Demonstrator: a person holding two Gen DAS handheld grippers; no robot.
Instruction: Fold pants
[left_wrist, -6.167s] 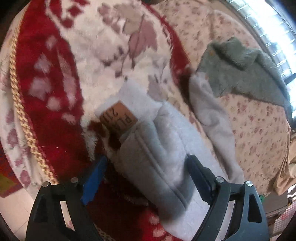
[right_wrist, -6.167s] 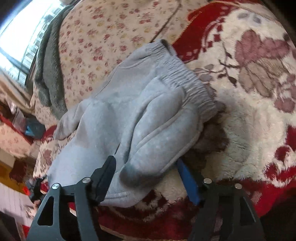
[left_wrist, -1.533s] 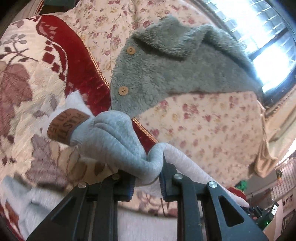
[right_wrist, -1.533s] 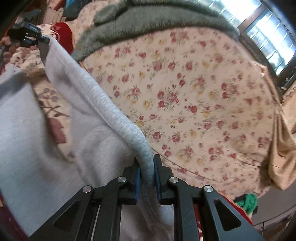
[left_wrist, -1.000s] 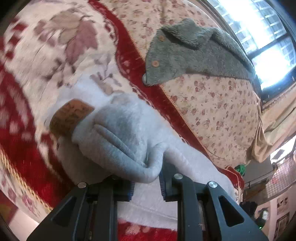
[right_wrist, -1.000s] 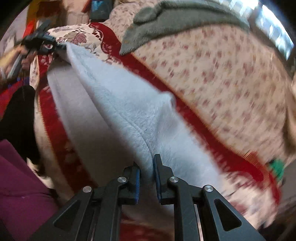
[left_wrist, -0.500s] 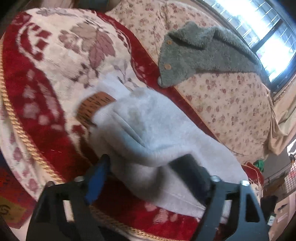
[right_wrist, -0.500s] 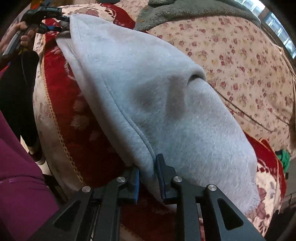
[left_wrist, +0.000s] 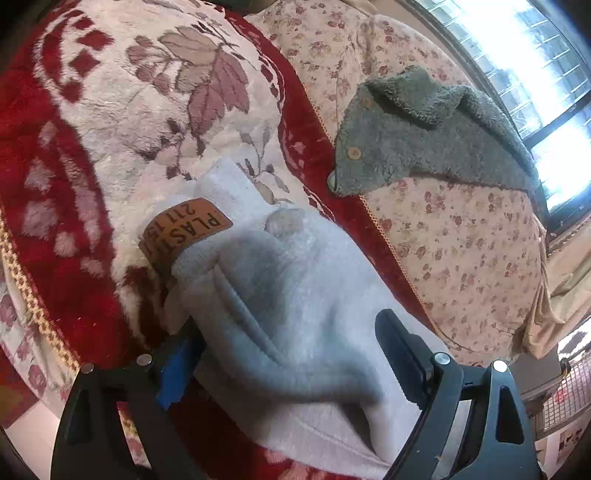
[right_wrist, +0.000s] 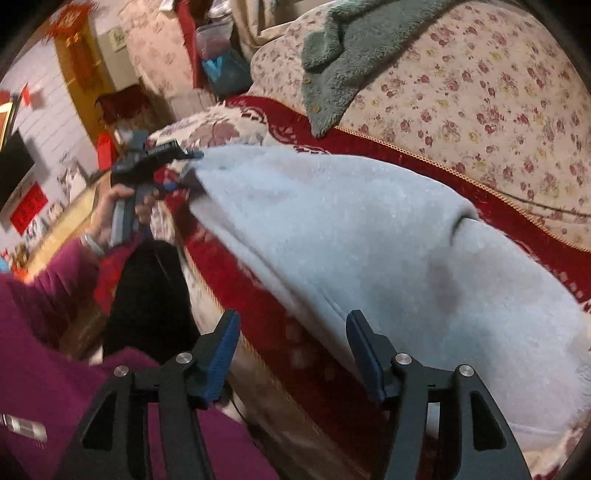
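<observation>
Light grey fleece pants (left_wrist: 295, 280) lie doubled over on the red and cream blanket (left_wrist: 110, 110), a brown leather patch (left_wrist: 184, 229) showing at the waistband. My left gripper (left_wrist: 288, 362) is open and straddles the near fold; its pads do not press the cloth. In the right wrist view the pants (right_wrist: 369, 240) stretch across the blanket. My right gripper (right_wrist: 293, 349) has its jaws opening at the bed's edge, with only blanket between them and the pants' hem just beside the right finger (right_wrist: 365, 350). The left gripper (right_wrist: 159, 155) shows at the far end, held by a hand (right_wrist: 122, 206).
A grey-green fleece garment with buttons (left_wrist: 424, 136) lies on the floral sheet (left_wrist: 461, 240) beyond the blanket, below a bright window (left_wrist: 535, 55). A person's magenta sleeve (right_wrist: 55, 387) and dark leg (right_wrist: 147, 288) are close to the bed's gold-trimmed edge (right_wrist: 258, 354).
Both grippers have let go of the pants: the left opened first, the right just now. The pants have dropped flat onto the blanket. The right gripper has swung left toward the bed's edge.
</observation>
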